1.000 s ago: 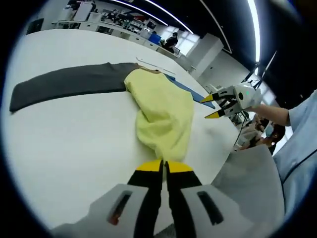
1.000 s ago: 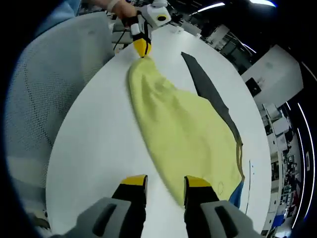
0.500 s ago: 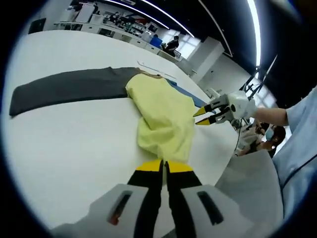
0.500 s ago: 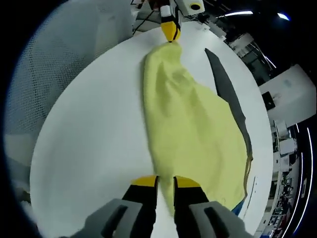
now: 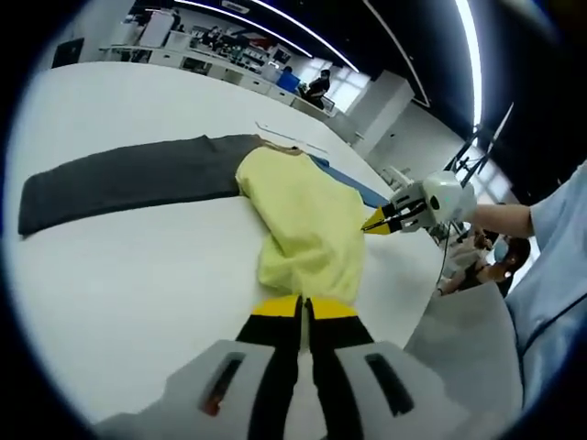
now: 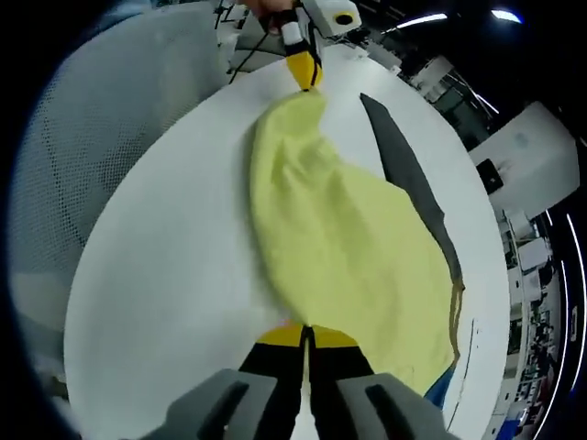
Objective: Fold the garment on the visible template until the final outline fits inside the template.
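Garment point(image 5: 307, 225), yellow, lies bunched on the white table point(image 5: 128, 275), one end over the blue template point(image 5: 353, 183) beside a dark cloth point(image 5: 119, 174). Step in hand: gripping for a fold. Left tongs point(image 5: 303, 307) clenched on one garment edge; right tongs point(image 6: 305, 335) clenched on another. Next move likely lifts both edges together, carrying them over the template.

Soft matt cloth garment point(image 6: 353, 252) — smooth table point(image 6: 174, 229)

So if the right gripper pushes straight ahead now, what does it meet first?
The yellow garment: the right gripper already looks shut on its near edge, and the cloth stretches ahead toward the left gripper.
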`<state>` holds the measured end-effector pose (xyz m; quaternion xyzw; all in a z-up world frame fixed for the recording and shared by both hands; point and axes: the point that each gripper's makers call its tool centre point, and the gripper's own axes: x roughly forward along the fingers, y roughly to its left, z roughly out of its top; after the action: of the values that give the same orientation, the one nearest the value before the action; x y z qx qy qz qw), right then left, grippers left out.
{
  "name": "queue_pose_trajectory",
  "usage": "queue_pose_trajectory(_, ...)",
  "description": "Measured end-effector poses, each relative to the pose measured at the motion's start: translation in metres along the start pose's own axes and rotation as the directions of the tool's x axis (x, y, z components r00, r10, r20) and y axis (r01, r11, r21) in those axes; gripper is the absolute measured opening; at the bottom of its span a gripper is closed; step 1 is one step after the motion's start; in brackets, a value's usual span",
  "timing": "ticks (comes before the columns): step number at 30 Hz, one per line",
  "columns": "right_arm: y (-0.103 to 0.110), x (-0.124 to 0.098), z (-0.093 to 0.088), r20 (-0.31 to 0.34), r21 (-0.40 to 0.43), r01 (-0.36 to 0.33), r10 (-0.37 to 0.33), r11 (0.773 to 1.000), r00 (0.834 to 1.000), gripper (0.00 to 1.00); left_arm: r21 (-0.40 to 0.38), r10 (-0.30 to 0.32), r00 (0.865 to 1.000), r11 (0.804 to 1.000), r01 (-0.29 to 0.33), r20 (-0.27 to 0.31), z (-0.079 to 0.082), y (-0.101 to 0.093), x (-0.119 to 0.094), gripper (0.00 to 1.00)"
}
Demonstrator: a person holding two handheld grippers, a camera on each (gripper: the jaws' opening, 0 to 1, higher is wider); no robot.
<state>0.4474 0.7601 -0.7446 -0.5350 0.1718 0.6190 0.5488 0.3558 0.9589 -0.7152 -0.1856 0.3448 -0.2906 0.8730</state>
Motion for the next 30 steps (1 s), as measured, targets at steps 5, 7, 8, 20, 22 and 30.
queue_pose_trajectory(5, -0.029, -0.013, 0.012, 0.054, 0.076, 0.042, -0.046, 0.996, 0.998, 0.00, 0.017, 0.007, 1.000, 1.000, -0.007, 0.031, 0.022, 0.005, 0.002, 0.00)
queue_pose_trajectory(7, -0.043, -0.018, 0.017, 0.074, 0.112, 0.061, -0.070, 0.992, 0.995, 0.00, 0.026, 0.011, 0.999, 1.000, -0.012, 0.042, 0.031, 0.009, 0.003, 0.00)
queue_pose_trajectory(8, -0.052, -0.021, 0.018, 0.082, 0.125, 0.071, -0.082, 0.990, 0.993, 0.00, 0.027, 0.013, 0.999, 1.000, -0.015, 0.047, 0.035, 0.010, 0.004, 0.00)
queue_pose_trajectory(20, -0.129, -0.020, 0.018, 0.118, 0.321, 0.141, -0.187, 0.936, 0.975, 0.00, 0.016, 0.073, 0.991, 0.997, -0.075, 0.113, 0.065, 0.034, 0.010, 0.00)
queue_pose_trajectory(22, -0.139, -0.016, 0.015, 0.114, 0.345, 0.148, -0.198, 0.927, 0.974, 0.00, 0.011, 0.091, 0.988, 0.996, -0.094, 0.126, 0.068, 0.038, 0.011, 0.00)
queue_pose_trajectory(30, -0.165, 0.004, -0.001, 0.068, 0.374, 0.193, -0.234, 0.907, 0.970, 0.00, -0.011, 0.157, 0.975, 0.987, -0.157, 0.156, 0.085, 0.059, 0.024, 0.00)
